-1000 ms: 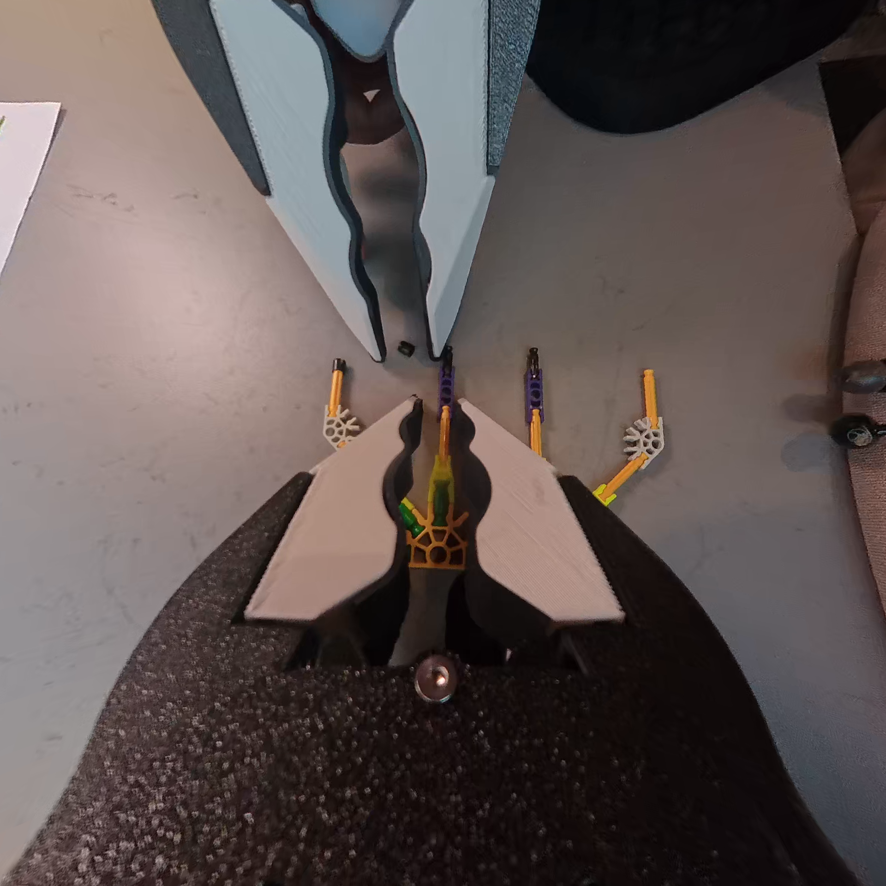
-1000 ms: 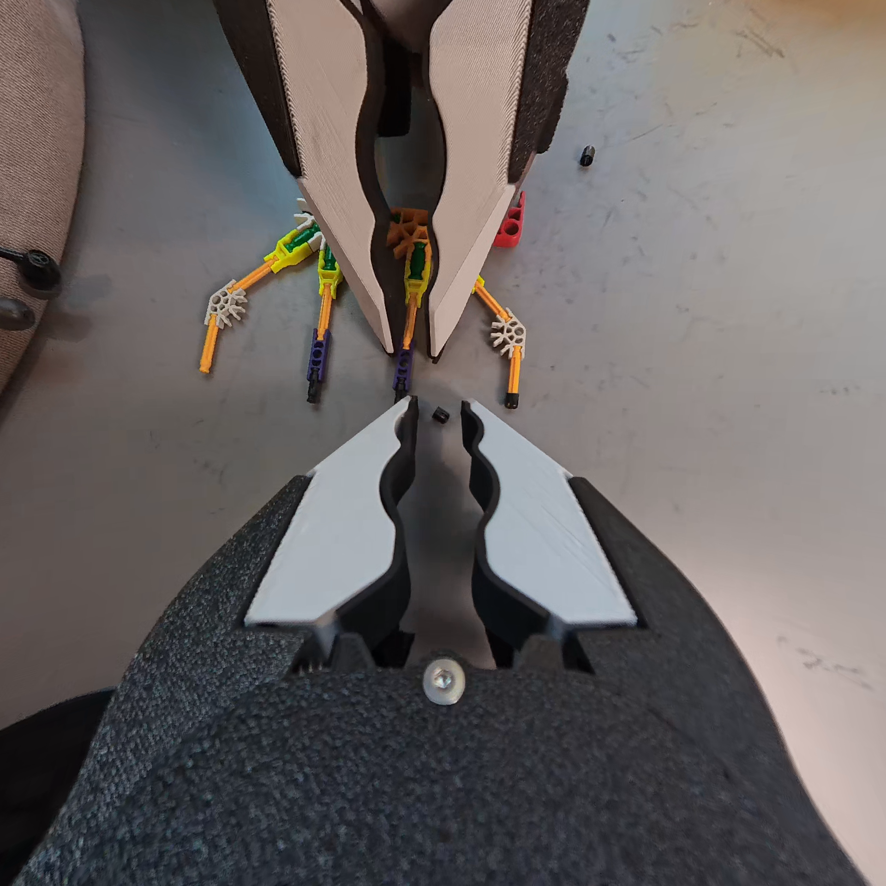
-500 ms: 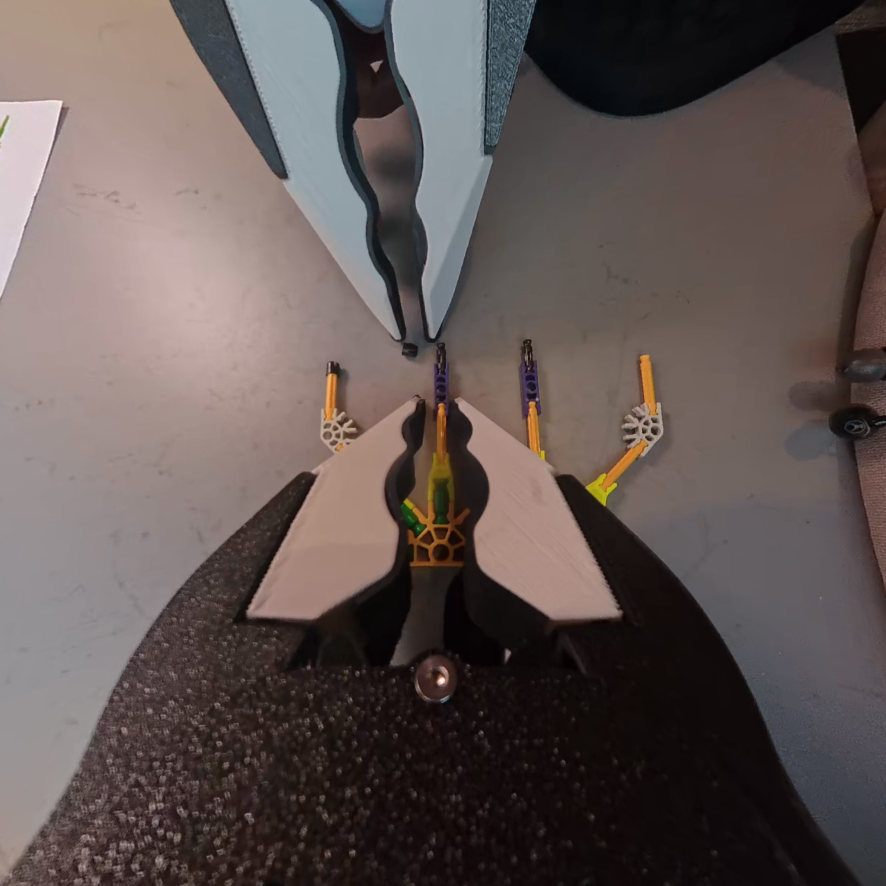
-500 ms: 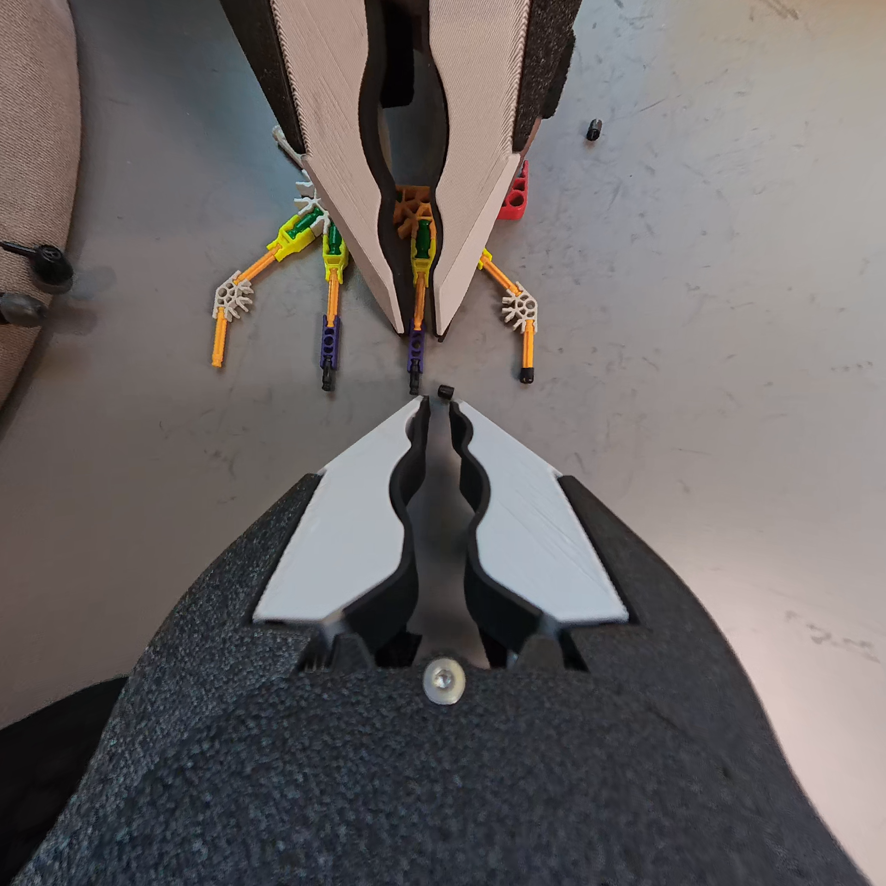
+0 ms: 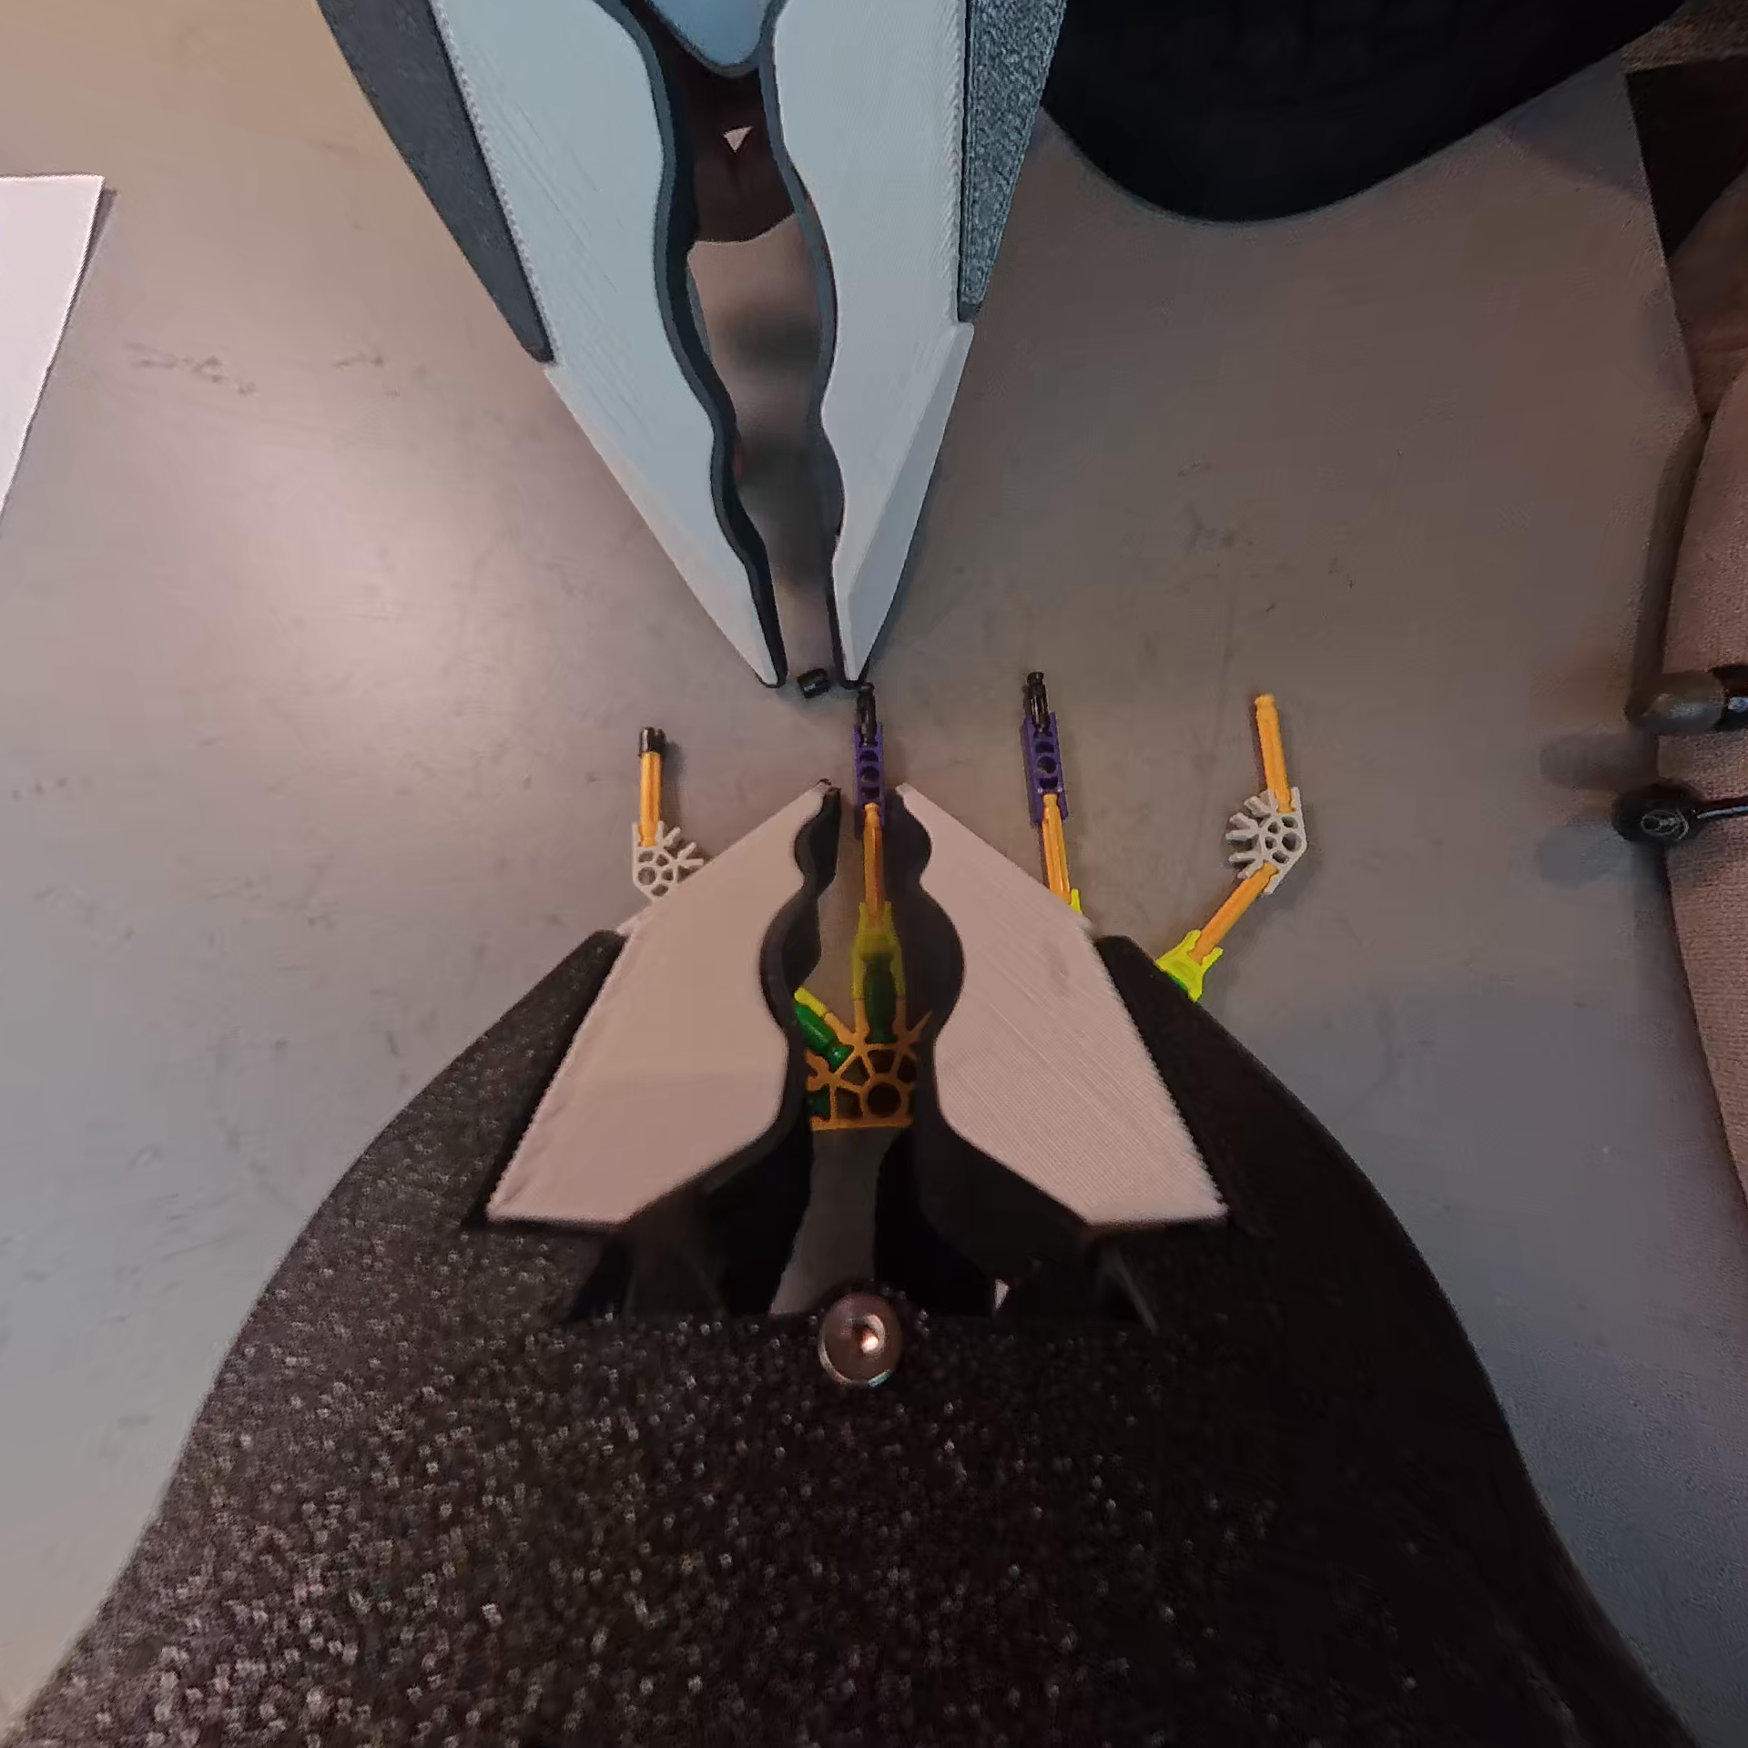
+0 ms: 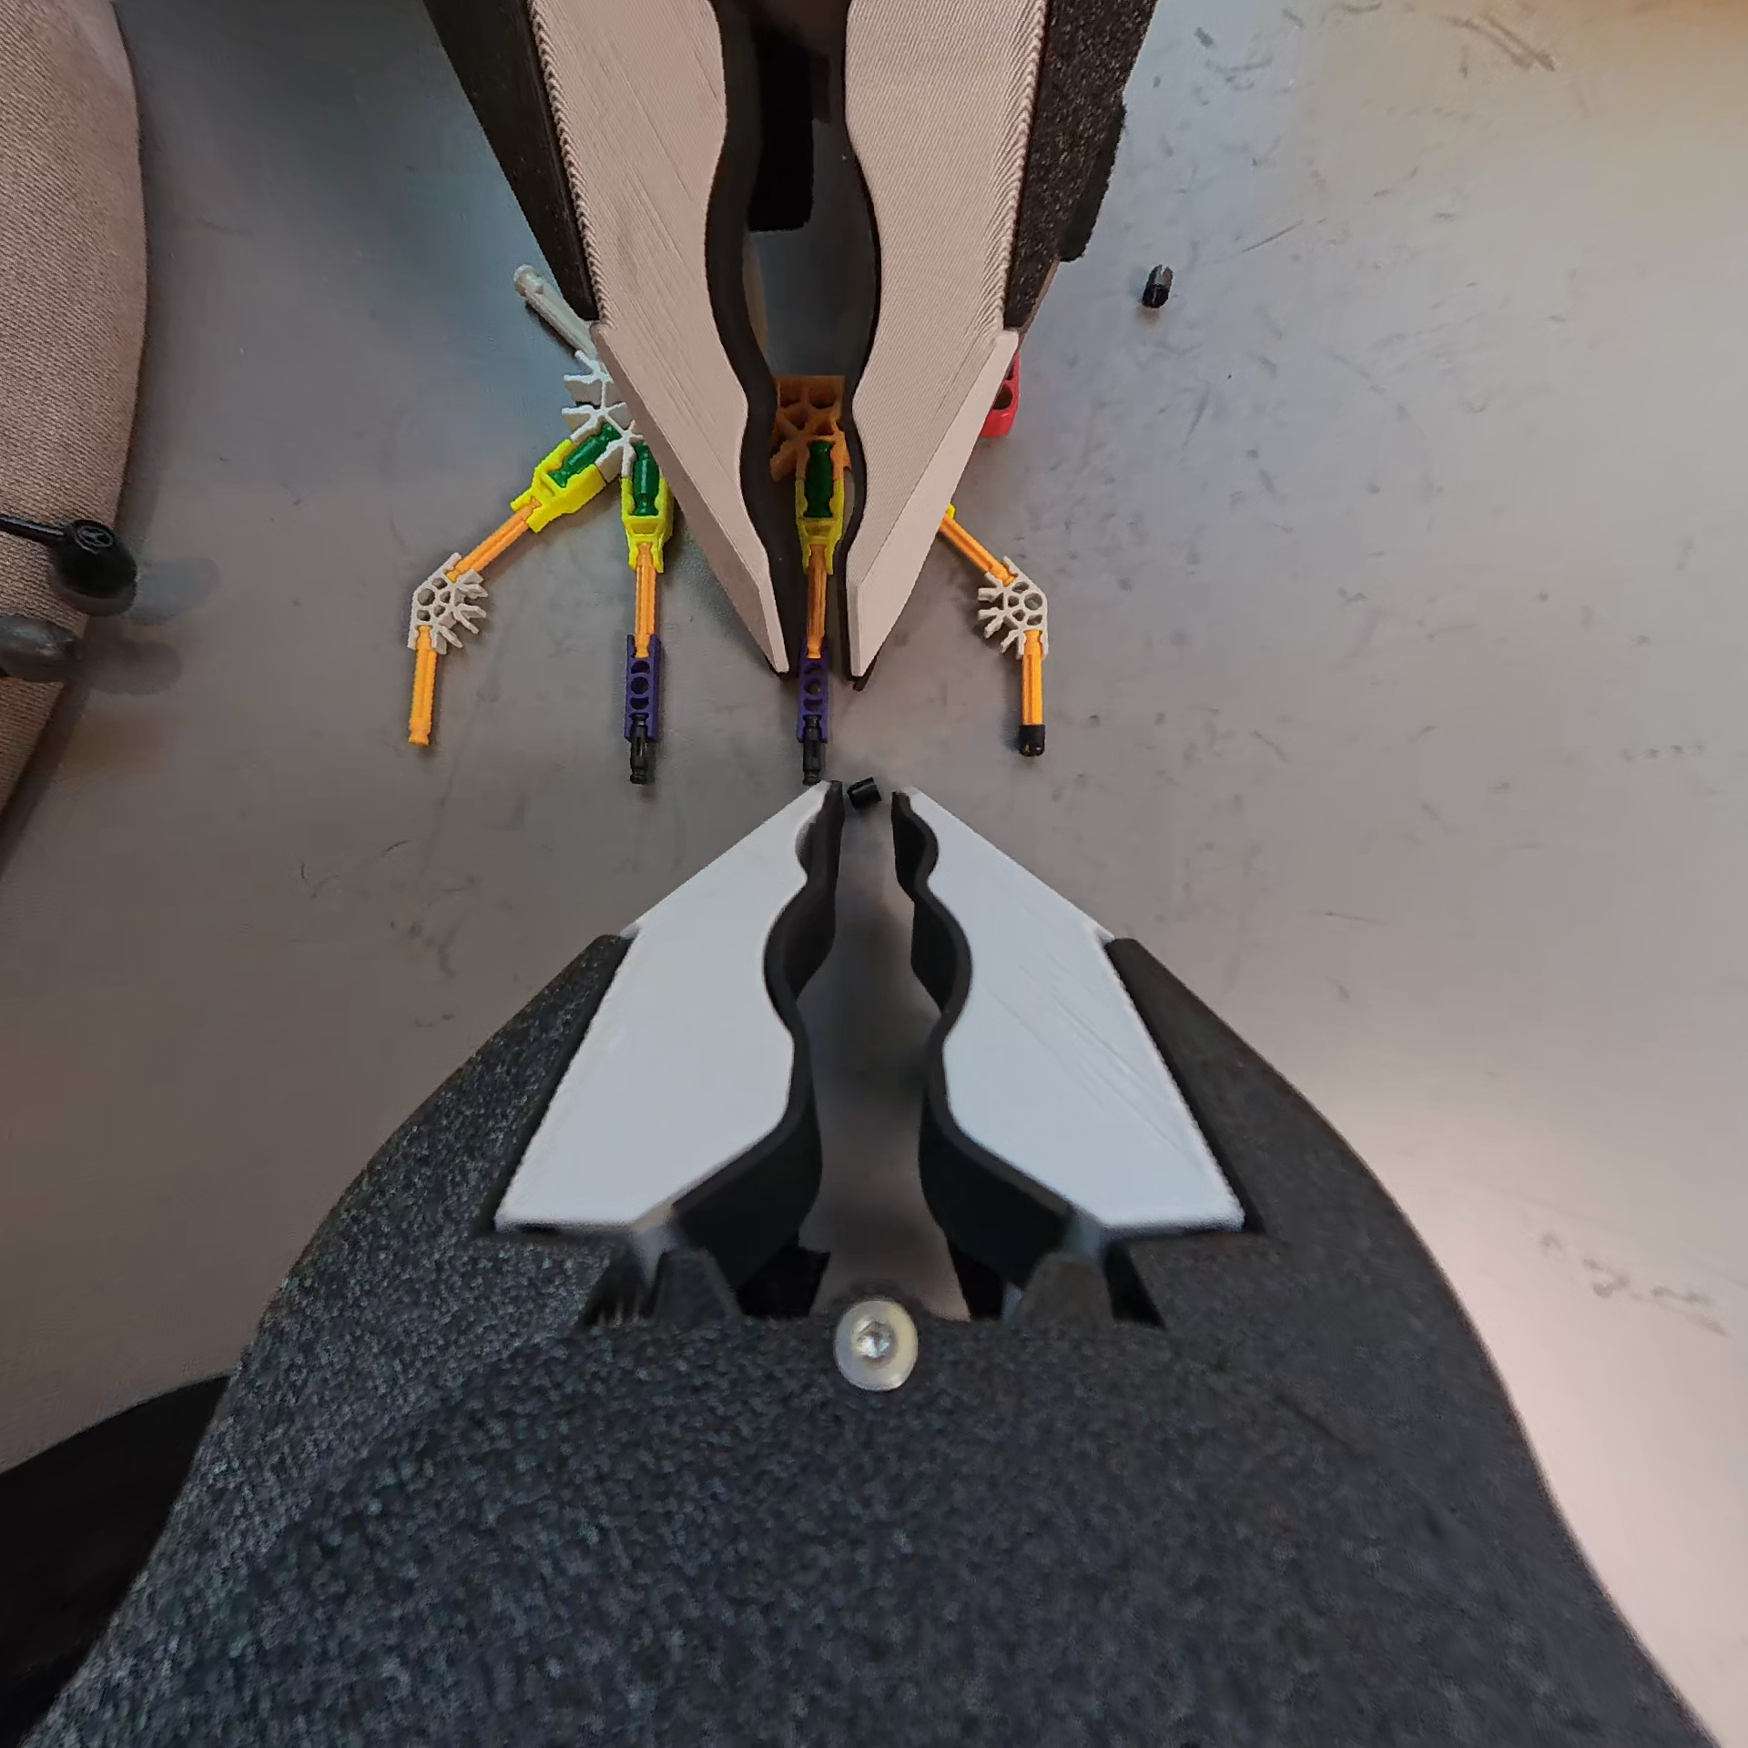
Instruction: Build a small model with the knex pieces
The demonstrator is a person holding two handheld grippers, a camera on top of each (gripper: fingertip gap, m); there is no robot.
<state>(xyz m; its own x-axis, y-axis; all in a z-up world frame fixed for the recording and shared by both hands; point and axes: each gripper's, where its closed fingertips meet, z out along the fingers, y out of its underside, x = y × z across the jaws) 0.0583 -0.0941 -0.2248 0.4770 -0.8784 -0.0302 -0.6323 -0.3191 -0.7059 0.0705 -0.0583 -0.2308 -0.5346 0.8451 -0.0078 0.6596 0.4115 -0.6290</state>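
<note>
A toy hand of plastic rods and connectors lies flat on the grey table [image 5: 284,615]: an orange hub [image 5: 865,1088], green and yellow joints, orange rods, purple connectors [image 5: 1045,757] and grey snowflake pieces [image 5: 1267,837]. My left gripper [image 5: 863,799] is shut on the hand's middle rod [image 5: 872,861]; it also shows in the right wrist view [image 6: 818,673]. My right gripper [image 6: 865,804] faces it, its jaws a narrow gap apart, with a tiny black cap [image 6: 862,793] on the table between its fingertips. The cap [image 5: 811,682] lies just beside the middle finger's black tip.
A second black cap [image 6: 1156,284] lies loose at the far right. A red block [image 6: 1005,402] sits behind the left gripper. White paper [image 5: 38,284] lies at the left edge. A beige chair [image 6: 57,284] with black cable ends [image 5: 1665,823] borders the table. Spacing between my two grippers at the tips: around 5 cm.
My right gripper's jaws have narrowed and it has edged forward, so the black cap now sits between its tips. The left gripper and the toy hand have stayed put.
</note>
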